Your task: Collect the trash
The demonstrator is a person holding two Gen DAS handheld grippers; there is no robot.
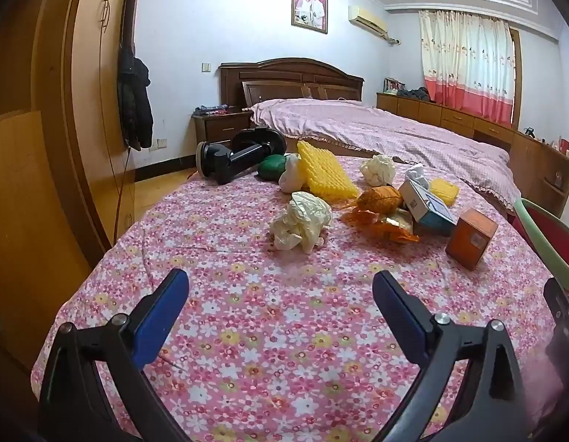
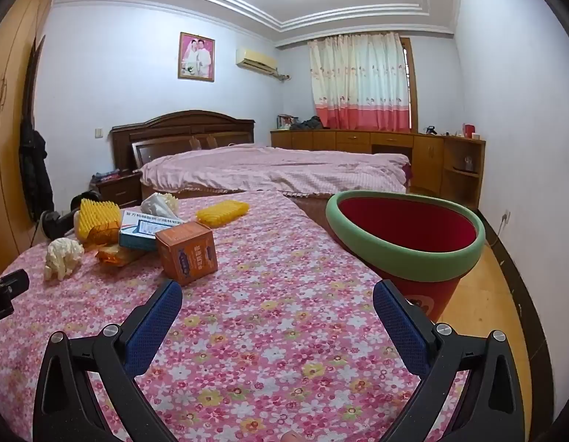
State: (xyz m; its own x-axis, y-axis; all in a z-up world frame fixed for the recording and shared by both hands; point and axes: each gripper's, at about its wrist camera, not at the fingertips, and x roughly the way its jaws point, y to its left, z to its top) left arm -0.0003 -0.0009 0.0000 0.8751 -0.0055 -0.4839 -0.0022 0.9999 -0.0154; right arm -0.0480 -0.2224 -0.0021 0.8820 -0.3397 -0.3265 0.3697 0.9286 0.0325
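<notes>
Trash lies on a floral pink cloth (image 1: 247, 313). A crumpled white paper wad (image 1: 301, 221) is nearest my left gripper (image 1: 281, 287), which is open and empty, well short of it. Beyond lie an orange box (image 1: 471, 237), a blue-white carton (image 1: 426, 204), orange wrappers (image 1: 380, 217), yellow ribbed foam pieces (image 1: 327, 171) and more white wads (image 1: 377, 170). My right gripper (image 2: 277, 296) is open and empty over the cloth (image 2: 266, 331). The orange box (image 2: 187, 252) is ahead left of it. A red bin with a green rim (image 2: 406, 237) stands at the right.
A black device (image 1: 240, 151) and a green object (image 1: 271, 167) lie at the cloth's far edge. A bed with pink cover (image 1: 376, 125) stands beyond. A wooden wardrobe (image 1: 45, 147) is on the left. Low cabinets (image 2: 376, 147) line the far wall.
</notes>
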